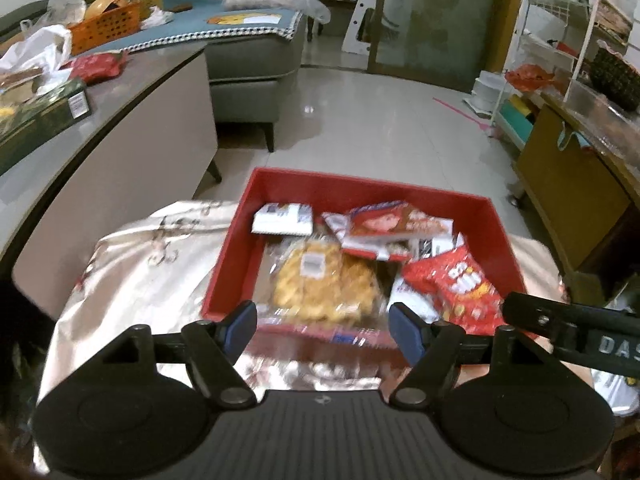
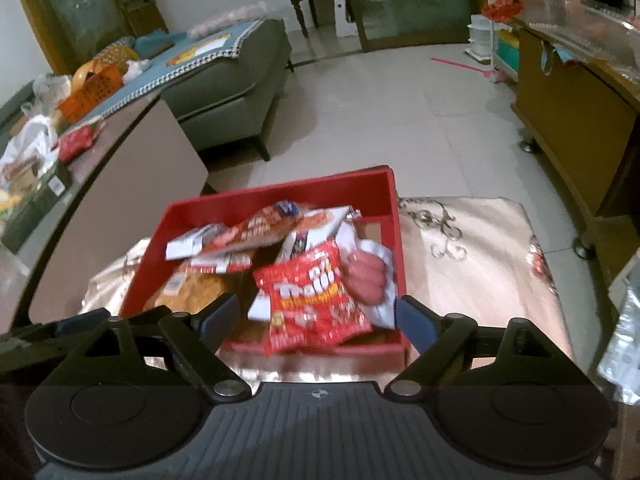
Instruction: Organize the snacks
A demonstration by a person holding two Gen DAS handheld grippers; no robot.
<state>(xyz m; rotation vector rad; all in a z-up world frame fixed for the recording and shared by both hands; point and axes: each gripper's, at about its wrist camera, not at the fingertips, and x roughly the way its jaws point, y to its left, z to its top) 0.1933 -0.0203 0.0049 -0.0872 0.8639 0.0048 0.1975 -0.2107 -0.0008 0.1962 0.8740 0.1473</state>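
Far left, a grey bench (image 1: pixel 132 92) is carrying a dark green box (image 1: pixel 40 116), a white plastic bag (image 1: pixel 36 50) and a red packet (image 1: pixel 98 66). An orange basket (image 1: pixel 106 26) is sitting beyond it on a sofa (image 1: pixel 248 60) with a blue cover.

Nearer, a patterned cream cloth (image 1: pixel 148 264) is covering the surface under a red tray (image 1: pixel 360 188). The tray is lying on the cloth, holding the snacks. At its left a clear bag of yellow crackers (image 1: pixel 324 284) is lying flat, with a white and blue packet (image 1: pixel 282 220) at the far left corner. Red and white packets (image 1: pixel 396 226) are piling up across the far middle. A red snack bag (image 2: pixel 316 300) is resting at the near right, overlapping the tray's near rim. A white pack of pink sausages (image 2: pixel 370 276) is leaning just right of it, against the right wall.

Left gripper (image 1: pixel 324 322) is hovering over the tray's near edge, jaws partly spread, nothing pinched. Right gripper (image 2: pixel 316 316) is hanging over the near right of the tray, jaws spread wide, the red snack bag showing between them but pads not pressing it. Whether it is touching is unclear, blurred.

Far right, a wooden cabinet (image 2: pixel 568 120) is standing on the tiled floor (image 2: pixel 400 112).
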